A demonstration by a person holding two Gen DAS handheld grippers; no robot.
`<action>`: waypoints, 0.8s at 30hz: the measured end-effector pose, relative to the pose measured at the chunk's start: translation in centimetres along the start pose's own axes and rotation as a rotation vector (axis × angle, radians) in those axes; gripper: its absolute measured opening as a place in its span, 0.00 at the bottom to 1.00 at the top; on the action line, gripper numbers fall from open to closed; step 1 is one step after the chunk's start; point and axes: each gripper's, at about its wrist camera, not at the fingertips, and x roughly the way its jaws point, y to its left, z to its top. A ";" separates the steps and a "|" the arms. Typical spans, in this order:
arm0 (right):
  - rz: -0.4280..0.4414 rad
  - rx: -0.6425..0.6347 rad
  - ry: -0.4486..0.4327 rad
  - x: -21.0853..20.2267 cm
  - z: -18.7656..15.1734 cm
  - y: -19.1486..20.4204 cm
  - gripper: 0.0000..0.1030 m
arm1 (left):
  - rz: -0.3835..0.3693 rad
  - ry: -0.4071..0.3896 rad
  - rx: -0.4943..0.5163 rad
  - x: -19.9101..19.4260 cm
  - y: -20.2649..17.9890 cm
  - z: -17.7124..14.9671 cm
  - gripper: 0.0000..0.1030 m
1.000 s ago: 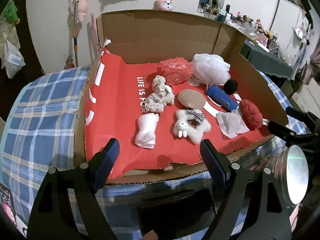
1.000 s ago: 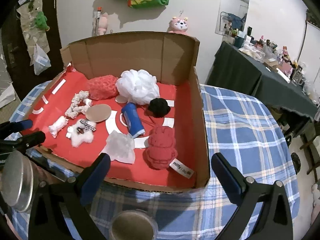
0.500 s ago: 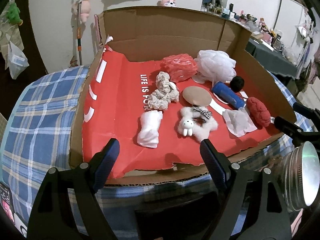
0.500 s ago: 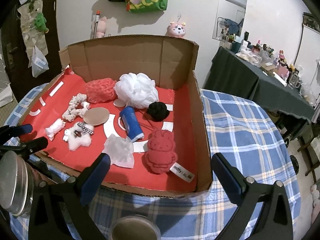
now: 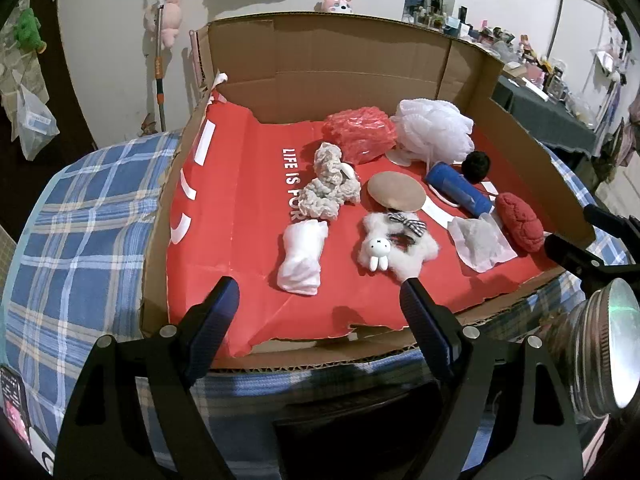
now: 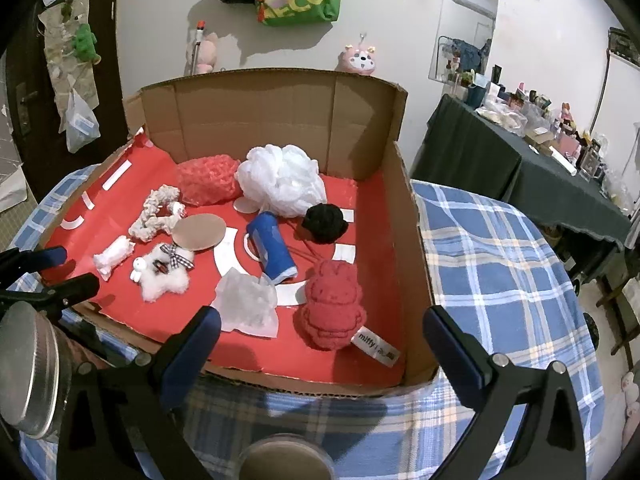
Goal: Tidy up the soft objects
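A: Anything change in the last second?

B: Barely. Both views tilted up a touch, so the cardboard box sits lower in frame than a second ago. Nothing inside it shifted. Looks like sorting hasn't started yet.

A: Gripper state?

B: Left gripper has its jaws spread wide with nothing between them. Right gripper is the same: wide and empty. Both hang just outside the near wall of the box, angled down into it.

A: Where are the soft things?

B: All on the red liner, all beyond the fingertips. From the left view the closest are the white sock and the fluffy bunny clip. From the right view it's the white cloth and the red plush, sitting side by side. Further back: white bath pouf, blue roll, black pompom.

A: Contact?

B: None (no pad touches anything). My guess is one gripper has to reach over the wall first.
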 end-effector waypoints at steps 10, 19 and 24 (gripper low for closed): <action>0.010 0.011 0.021 0.7 -0.3 -0.2 1.00 | 0.010 -0.001 0.004 0.1 0.0 0.0 0.80; 0.007 0.010 0.022 0.7 -0.3 -0.2 1.00 | 0.012 -0.001 0.008 0.1 -0.1 0.0 0.80; 0.008 0.011 0.022 0.8 -0.3 -0.2 1.00 | 0.010 0.001 0.005 0.1 0.0 0.0 0.80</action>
